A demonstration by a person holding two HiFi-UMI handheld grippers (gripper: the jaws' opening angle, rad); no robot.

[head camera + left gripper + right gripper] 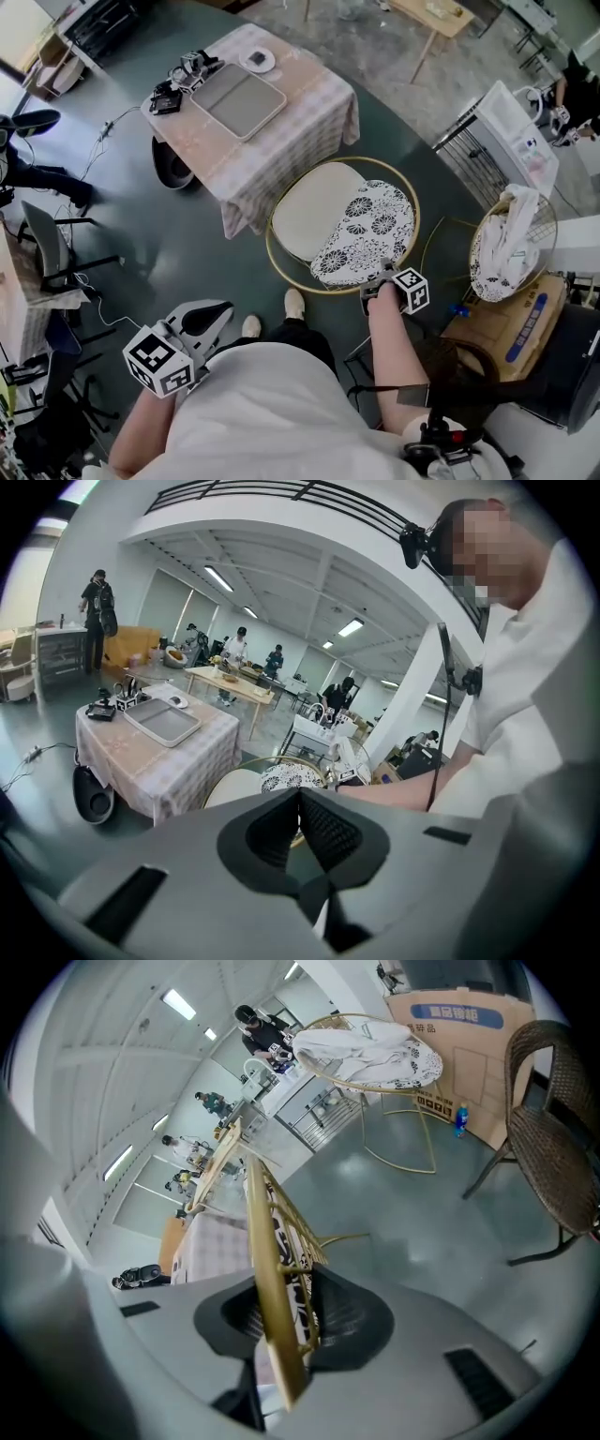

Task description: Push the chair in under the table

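Pinching chair rim (pixel 259 1241) with right gripper (pixel 281 1324); left gripper (pixel 299 799) closed.

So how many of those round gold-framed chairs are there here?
2. One chair by the cloth-covered table, its rim clamped in the right gripper; a second chair to its right, holding a white cloth. Others may be hidden.

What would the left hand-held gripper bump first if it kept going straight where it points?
Most likely the round chair: the left hand-held gripper aims at its gold rim, with nothing seen between. Depth is hard to judge.
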